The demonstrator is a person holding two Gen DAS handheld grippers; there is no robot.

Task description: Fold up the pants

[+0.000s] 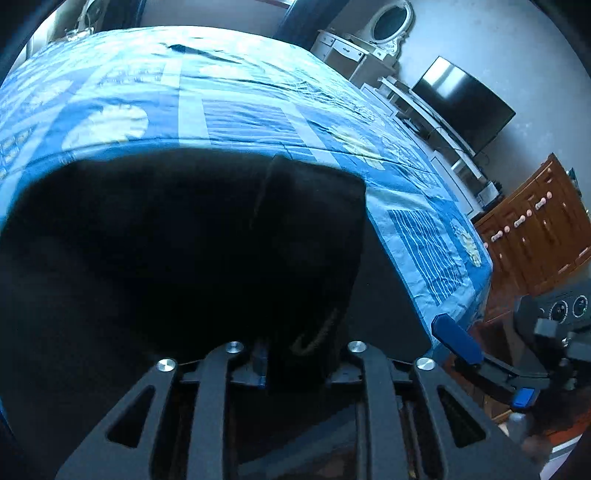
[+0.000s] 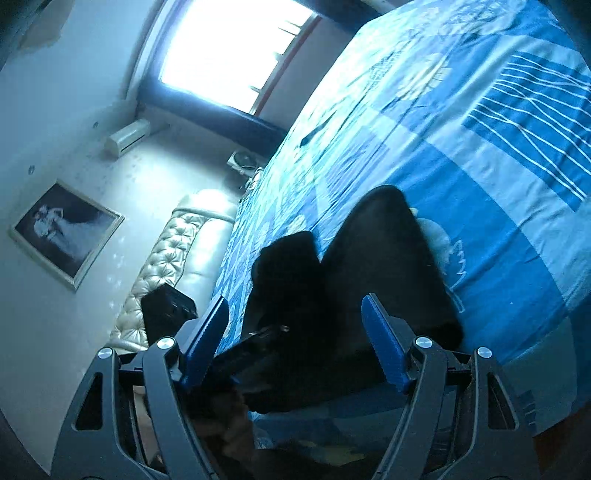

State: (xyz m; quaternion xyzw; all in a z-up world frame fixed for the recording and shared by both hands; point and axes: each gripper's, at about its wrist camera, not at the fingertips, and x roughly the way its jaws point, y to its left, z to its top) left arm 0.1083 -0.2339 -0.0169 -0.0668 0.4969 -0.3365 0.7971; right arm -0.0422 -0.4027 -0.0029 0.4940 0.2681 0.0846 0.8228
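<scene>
- Pants, black, lie in a dark heap on the bed, at the bed's near edge as the left wrist view shows it; a small curved logo shows on the fabric close to the camera.
- Left hand-held gripper sits right over the pants: a fold of the black cloth fills the narrow gap between its fingers, which stand only a little apart. Whether the pads press on the cloth cannot be told, since the fabric hides them.
- Right hand-held gripper has its blue pads spread wide; the pants lie ahead of it and between the fingers, and neither pad visibly touches the cloth.
- In the left wrist view the right hand-held gripper shows beside the bed's corner, off the pants, its blue finger just at the bedspread's edge.
- Blue patterned bedspread with white stripes and pale motifs covers the bed under and around the pants.
- Beyond the bed, on the far side from the pants, stand a dark television, a white dresser with an oval mirror and a wooden cabinet.
- At the bed's other end are a tufted headboard, a framed picture on the wall and a bright window.
</scene>
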